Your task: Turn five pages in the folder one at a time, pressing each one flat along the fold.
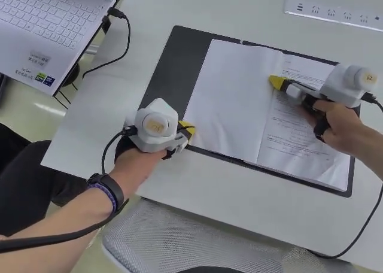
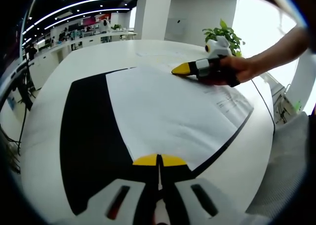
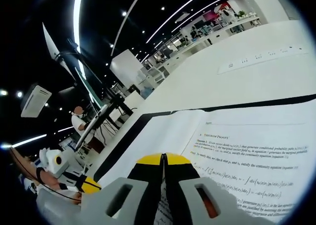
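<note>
While the folder [image 1: 173, 69] lies open and flat on the smooth white table [image 1: 239, 195], its matte black cover shows as a wide dark band ahead and to the left of the left gripper [image 1: 185, 129]. A blank page [image 1: 230, 99], thin and smooth, spreads straight ahead of that gripper's jaws. A printed page [image 1: 299, 135] with fine text lies further ahead, to their right. The left jaws are closed together, yellow tips meeting on a thin seam, right at the near edge of the blank page; whether paper is caught between them I cannot tell. The right gripper [image 1: 276, 81] also has its jaws together, the yellow tips resting at the fold [image 1: 267, 123], with the blank page to their left and the printed text just ahead and to the right. Bare table lies open behind the left jaws, along the folder's near edge. Beyond the right jaws a power strip [image 1: 335, 12] lies well apart from the folder's far edge. A laptop [image 1: 54, 27] sits off to the left of the left jaws, apart from the folder.
</note>
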A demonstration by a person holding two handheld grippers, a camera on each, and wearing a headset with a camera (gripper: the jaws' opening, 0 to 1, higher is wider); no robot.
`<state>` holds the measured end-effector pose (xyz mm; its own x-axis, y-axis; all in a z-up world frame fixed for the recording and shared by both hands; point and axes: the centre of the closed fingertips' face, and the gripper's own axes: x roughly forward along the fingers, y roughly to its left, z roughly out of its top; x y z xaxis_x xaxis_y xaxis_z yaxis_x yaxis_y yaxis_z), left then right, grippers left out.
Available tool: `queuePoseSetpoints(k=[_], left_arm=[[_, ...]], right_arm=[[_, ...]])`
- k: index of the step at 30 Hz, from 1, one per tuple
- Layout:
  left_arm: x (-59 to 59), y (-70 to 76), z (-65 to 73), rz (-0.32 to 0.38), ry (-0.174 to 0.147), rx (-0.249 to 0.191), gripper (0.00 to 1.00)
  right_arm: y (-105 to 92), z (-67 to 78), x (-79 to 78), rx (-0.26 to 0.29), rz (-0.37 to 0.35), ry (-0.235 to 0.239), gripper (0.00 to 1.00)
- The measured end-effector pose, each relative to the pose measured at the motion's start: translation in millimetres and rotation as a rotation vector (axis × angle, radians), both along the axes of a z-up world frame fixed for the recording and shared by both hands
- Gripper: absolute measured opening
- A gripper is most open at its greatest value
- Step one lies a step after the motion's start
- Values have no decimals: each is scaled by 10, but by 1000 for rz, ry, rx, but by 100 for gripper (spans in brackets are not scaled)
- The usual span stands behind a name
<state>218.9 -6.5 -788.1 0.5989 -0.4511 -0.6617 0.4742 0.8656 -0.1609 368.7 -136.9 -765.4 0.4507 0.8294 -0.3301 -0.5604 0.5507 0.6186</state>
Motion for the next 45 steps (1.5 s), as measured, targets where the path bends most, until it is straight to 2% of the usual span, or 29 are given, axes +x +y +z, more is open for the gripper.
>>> queuePoseSetpoints(k=[1, 10, 18, 21, 36, 45], left_arm=[[0, -1, 0, 0, 0, 0, 0], [-2, -4, 2, -1, 2, -2, 0], [-1, -3, -2, -4, 2, -1, 0], [-1, -3, -3, -6, 2, -1, 0], [0, -5, -1, -2, 0, -4, 0], [-3, -9, 2, -1, -2, -6, 0]], right_arm=[[-26, -35, 22, 1, 4, 1, 0], [39, 65, -336, -2, 43, -23, 0], [38, 91, -586, 19, 77, -9, 0], [54, 85, -725, 2, 117, -16, 0], [69, 41, -1261, -24, 219, -9, 0], [71, -1, -1592, -34, 279, 9, 0]])
